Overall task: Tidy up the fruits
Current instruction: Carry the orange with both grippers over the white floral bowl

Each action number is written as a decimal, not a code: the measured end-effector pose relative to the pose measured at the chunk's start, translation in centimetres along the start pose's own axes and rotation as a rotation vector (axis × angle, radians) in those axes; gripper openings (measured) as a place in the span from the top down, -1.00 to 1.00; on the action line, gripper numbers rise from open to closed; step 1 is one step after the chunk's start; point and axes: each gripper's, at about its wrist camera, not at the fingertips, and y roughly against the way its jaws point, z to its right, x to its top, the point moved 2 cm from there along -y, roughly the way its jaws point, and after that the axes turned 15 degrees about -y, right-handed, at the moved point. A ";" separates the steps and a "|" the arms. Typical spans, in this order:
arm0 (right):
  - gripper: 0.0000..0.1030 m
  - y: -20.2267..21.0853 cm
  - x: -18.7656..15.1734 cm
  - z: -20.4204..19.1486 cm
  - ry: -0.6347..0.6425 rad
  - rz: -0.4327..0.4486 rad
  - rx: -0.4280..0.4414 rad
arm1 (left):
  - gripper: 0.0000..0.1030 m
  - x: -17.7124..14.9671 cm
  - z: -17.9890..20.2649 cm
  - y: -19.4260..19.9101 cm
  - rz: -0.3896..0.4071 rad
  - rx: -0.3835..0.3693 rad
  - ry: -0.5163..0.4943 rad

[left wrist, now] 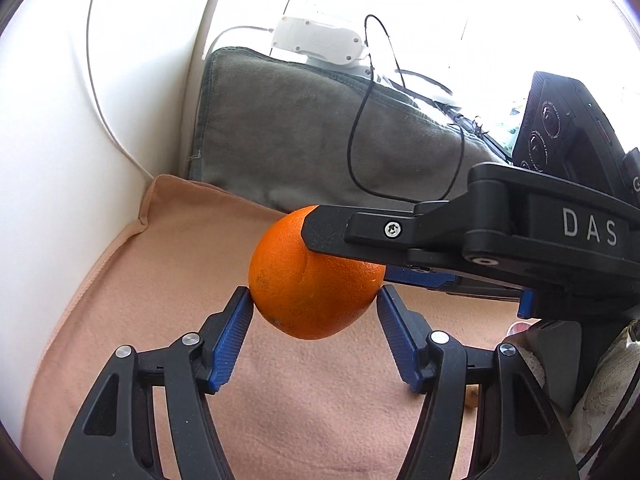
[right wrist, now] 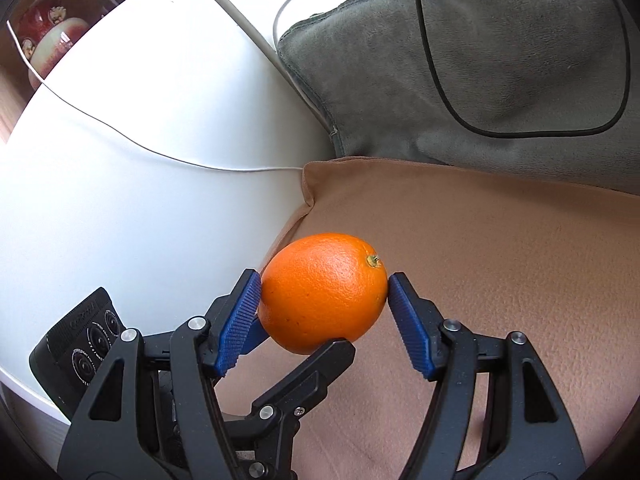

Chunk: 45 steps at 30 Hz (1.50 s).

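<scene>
Lettering "DAS" marks the right gripper (left wrist: 344, 256); it and the left gripper (left wrist: 314, 294) both clamp one orange (left wrist: 304, 280), half-open, above the peach cushion (left wrist: 132, 300).

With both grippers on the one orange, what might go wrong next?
1. The left gripper and right gripper both pinch the orange with pad tips only; uneven motion might twist it free.
2. It hangs above the tan cushion, near the white surface; dropped, it may roll away.
3. The black cable lies close and might snag.
</scene>
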 end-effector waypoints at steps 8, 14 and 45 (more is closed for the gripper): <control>-0.34 4.6 -2.0 0.3 0.002 0.050 -0.004 | -0.25 0.1 3.7 2.2 0.031 -0.031 -0.032; -0.34 8.8 -3.5 1.7 -0.012 0.101 -0.009 | -0.24 0.1 7.2 3.4 0.052 -0.063 -0.068; -0.34 26.4 -7.3 14.5 -0.203 0.306 -0.127 | -0.24 0.3 24.9 0.7 0.011 -0.329 -0.254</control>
